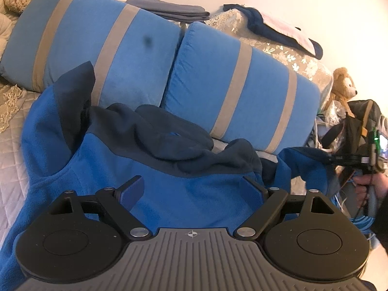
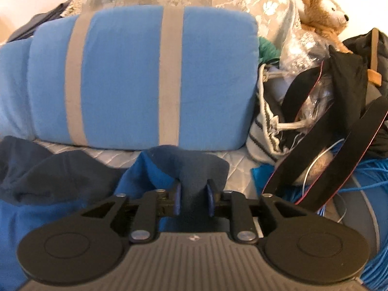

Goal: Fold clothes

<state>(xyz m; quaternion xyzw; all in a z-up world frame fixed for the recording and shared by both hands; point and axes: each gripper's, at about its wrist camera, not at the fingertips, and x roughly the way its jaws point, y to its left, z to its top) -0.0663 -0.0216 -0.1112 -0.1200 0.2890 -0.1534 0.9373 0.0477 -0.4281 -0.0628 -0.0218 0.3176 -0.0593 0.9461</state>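
Fleece (image 1: 169, 186) lying spread on the bed (image 1: 12, 169), both grippers hovering over it.

The left gripper (image 1: 194, 189) is holding its fingers (image 1: 132, 191) spread wide above the blue body, gripping nothing. The right gripper (image 2: 194, 200) is holding its fingers (image 2: 177, 200) part-spread, with a dark sleeve cuff (image 2: 194, 169) sitting between them; whether the pads are pressing it cannot be told. Striped cushions (image 2: 145, 77) are lying beyond the fingers.
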